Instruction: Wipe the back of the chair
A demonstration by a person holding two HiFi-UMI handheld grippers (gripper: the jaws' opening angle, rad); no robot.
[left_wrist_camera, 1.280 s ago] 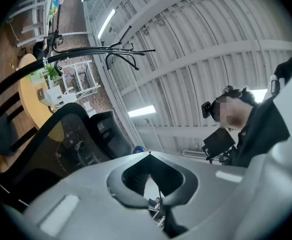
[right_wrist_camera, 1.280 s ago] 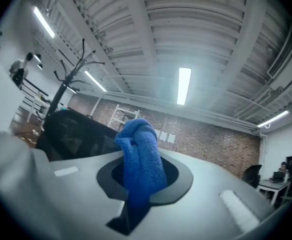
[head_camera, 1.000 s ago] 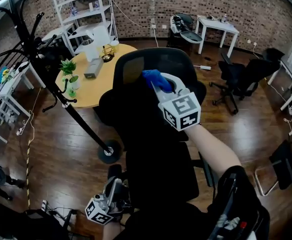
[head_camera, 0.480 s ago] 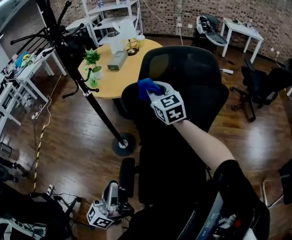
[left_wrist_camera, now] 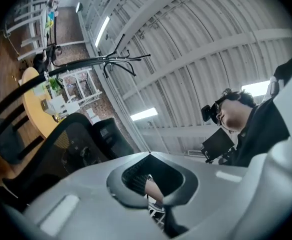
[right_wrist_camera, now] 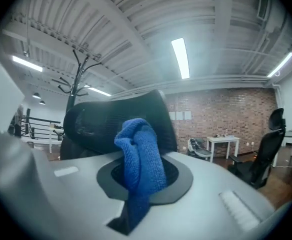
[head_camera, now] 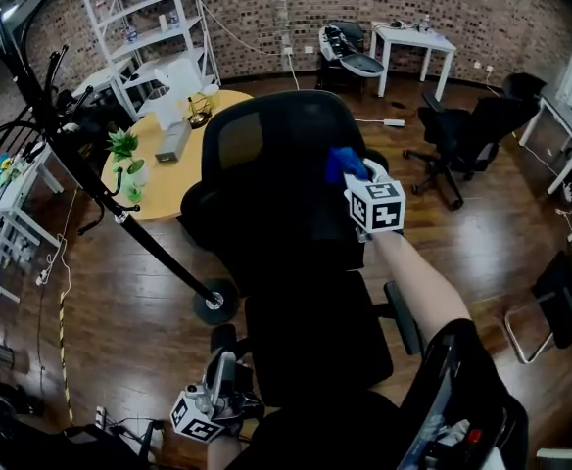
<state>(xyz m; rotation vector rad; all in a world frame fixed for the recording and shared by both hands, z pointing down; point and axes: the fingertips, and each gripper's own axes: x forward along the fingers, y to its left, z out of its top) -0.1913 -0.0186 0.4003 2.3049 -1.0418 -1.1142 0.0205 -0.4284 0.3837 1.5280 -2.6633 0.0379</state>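
Right gripper view: right tongs [right_wrist_camera: 137,186] clamp blue cloth [right_wrist_camera: 138,154] before chair back [right_wrist_camera: 98,121].

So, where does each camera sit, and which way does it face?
Head view: on the person's head, steeply down on the black chair; right forearm, right gripper, left gripper show.
Left gripper view: low, tilted up at the ceiling; shut jaws, the person's torso show.
Right gripper view: at the chair, facing the brick wall; jaws hold the blue cloth.
Shared: all show the chair; both gripper views the coat rack.
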